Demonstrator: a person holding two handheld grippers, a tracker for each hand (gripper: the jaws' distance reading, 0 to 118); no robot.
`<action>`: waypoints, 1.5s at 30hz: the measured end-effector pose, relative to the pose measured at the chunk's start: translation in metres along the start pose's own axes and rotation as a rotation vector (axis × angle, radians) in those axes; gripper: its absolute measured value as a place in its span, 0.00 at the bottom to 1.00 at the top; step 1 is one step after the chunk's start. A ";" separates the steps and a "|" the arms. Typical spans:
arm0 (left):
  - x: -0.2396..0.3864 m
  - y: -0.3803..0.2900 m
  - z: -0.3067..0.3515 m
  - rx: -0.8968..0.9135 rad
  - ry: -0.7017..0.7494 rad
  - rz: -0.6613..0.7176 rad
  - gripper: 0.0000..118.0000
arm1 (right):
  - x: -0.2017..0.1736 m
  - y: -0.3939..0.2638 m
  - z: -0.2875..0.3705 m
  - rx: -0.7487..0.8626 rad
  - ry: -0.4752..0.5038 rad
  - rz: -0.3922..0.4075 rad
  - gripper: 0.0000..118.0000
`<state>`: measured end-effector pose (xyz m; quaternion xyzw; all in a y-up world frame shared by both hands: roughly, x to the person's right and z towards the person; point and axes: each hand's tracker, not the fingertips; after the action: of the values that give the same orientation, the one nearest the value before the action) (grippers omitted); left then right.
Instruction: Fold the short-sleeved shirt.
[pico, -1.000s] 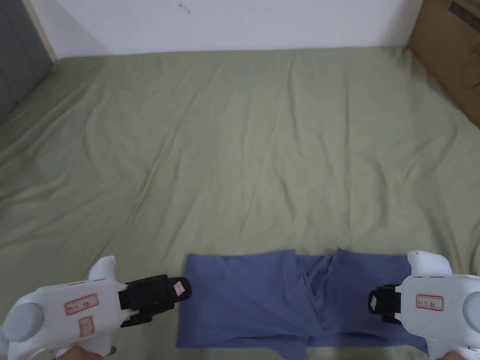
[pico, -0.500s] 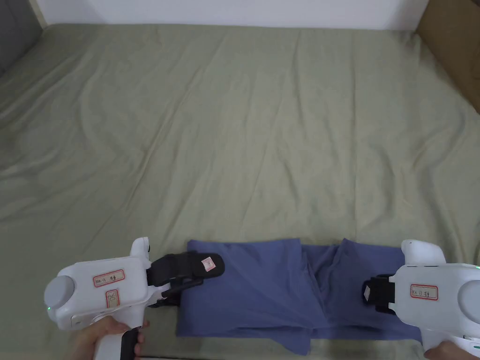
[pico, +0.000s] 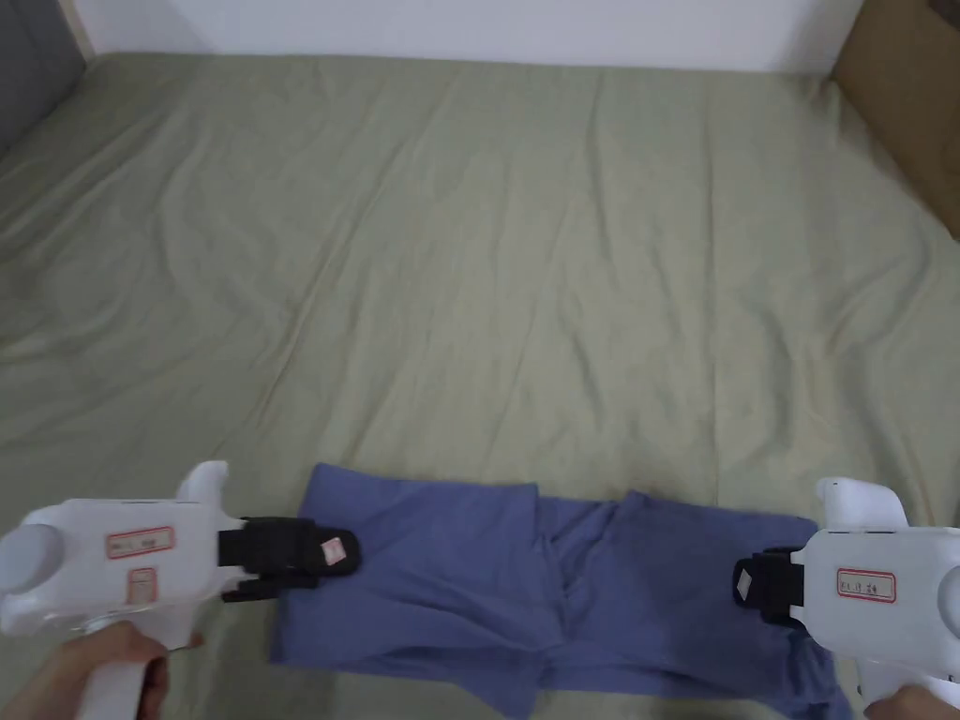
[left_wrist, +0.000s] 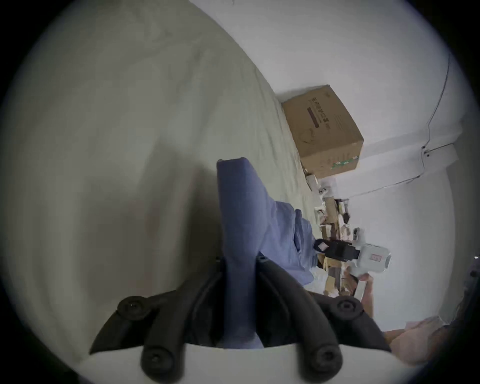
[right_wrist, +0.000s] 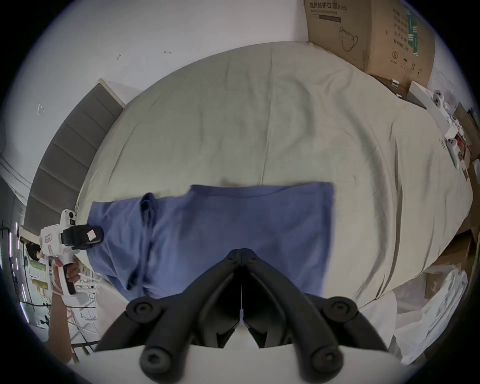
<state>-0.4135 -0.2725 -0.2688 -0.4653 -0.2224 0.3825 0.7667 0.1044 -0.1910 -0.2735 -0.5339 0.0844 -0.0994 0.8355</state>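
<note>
The blue short-sleeved shirt (pico: 450, 581) lies folded into a long strip across the near part of the green bed sheet (pico: 487, 281). My left gripper (pico: 333, 555) is at the strip's left end. In the left gripper view its jaws are shut on a thick fold of the shirt (left_wrist: 241, 207). My right gripper (pico: 748, 589) is at the strip's right end. In the right gripper view my right gripper (right_wrist: 241, 250) has its jaws pressed together on the shirt (right_wrist: 233, 213) at its near edge. The cloth runs taut between both grippers.
A cardboard box (pico: 909, 103) stands at the bed's far right corner, and a grey headboard (pico: 28, 66) rises at the far left. Small items and cartons (right_wrist: 452, 145) crowd the floor to the right of the bed. The sheet beyond the shirt is wide and wrinkled.
My left gripper closed on the shirt's left end and pulled it left, stretching the strip longer. My right gripper stayed at the right end. The head camera tilted down slightly.
</note>
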 end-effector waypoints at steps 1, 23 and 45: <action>-0.003 0.004 0.013 0.017 0.043 0.005 0.09 | 0.001 0.000 -0.001 0.000 0.000 0.001 0.00; 0.198 0.003 -0.017 -0.026 0.178 -0.234 0.10 | 0.046 -0.018 0.008 0.021 0.044 -0.091 0.00; 0.185 -0.015 -0.130 -0.149 0.000 -0.190 0.67 | 0.090 -0.020 -0.004 -0.026 0.027 -0.140 0.00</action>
<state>-0.2044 -0.2006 -0.3192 -0.4978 -0.2933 0.2906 0.7627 0.1884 -0.2257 -0.2604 -0.5481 0.0593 -0.1637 0.8181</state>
